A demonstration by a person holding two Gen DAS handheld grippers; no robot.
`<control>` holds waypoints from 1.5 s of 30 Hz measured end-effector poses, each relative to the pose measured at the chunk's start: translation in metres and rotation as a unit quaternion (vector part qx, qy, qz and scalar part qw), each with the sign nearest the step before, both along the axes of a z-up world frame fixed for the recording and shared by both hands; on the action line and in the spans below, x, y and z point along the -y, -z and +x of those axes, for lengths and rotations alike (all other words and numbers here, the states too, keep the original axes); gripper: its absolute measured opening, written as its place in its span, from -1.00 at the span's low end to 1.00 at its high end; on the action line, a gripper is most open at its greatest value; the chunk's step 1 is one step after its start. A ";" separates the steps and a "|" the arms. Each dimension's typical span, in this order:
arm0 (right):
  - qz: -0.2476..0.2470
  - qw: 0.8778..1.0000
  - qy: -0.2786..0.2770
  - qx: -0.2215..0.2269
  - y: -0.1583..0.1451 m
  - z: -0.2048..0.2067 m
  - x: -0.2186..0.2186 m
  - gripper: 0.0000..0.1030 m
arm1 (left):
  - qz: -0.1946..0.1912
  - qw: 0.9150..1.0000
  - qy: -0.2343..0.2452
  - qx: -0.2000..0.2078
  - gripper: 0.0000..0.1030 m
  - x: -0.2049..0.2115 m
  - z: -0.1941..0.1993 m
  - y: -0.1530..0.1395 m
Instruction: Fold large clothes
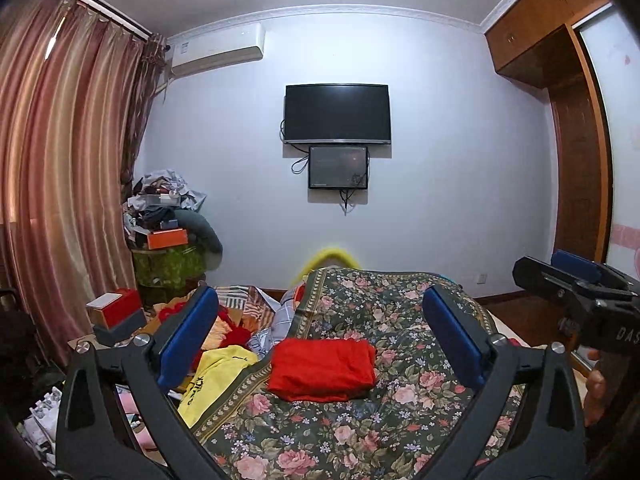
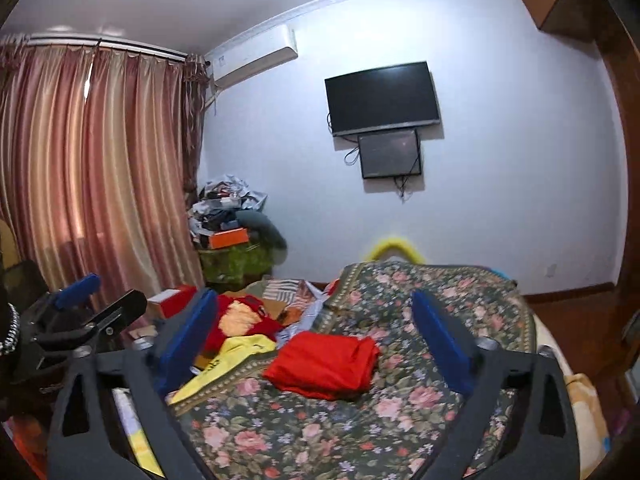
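A bedroom, seen from two handheld grippers held above a bed. The left gripper [image 1: 320, 332] has its blue-padded fingers spread wide apart and holds nothing. The right gripper [image 2: 316, 332] is likewise spread wide and empty; in the left view it also shows at the right edge [image 1: 560, 272], raised above the bed.

A red garment [image 1: 322, 368] lies folded into a neat rectangle on a dark floral bedspread [image 1: 360, 432], about midway across the bed. In both views it sits framed between the open fingers but below and beyond them, not touched by either gripper.

Just left of the folded piece, a yellow garment [image 1: 216, 376] with black lettering lies crumpled at the bedspread's edge. Behind it is a loose heap of clothes [image 1: 236, 320], red, orange and patterned.

On the far wall hangs a dark TV [image 1: 337, 113] with a smaller screen [image 1: 338, 167] directly under it. An air conditioner [image 1: 218, 50] sits high on the wall near pink curtains [image 1: 60, 160] on the left. A wooden wardrobe [image 1: 576, 120] stands on the right.
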State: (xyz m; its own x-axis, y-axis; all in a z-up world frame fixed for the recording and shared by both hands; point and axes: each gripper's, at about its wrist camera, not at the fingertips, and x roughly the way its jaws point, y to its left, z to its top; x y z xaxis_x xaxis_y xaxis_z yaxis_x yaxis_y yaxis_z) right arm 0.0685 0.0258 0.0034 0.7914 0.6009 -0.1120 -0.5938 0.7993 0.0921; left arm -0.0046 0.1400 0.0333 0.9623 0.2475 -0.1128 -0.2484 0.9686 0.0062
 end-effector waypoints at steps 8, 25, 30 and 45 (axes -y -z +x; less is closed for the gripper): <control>-0.015 1.000 0.003 -0.008 0.003 0.003 -0.003 1.00 | -0.008 1.000 0.012 -0.005 0.99 0.003 -0.003 0.004; -0.020 1.000 0.002 -0.024 0.009 -0.002 0.001 1.00 | -0.024 0.999 0.009 -0.026 0.99 -0.008 0.008 0.019; -0.022 0.999 0.005 -0.024 0.006 -0.003 0.001 1.00 | -0.034 0.999 0.008 -0.034 0.99 -0.011 0.011 0.023; -0.032 0.999 0.009 -0.038 0.010 0.002 -0.006 1.00 | -0.046 0.998 0.023 -0.044 0.99 -0.016 0.014 0.027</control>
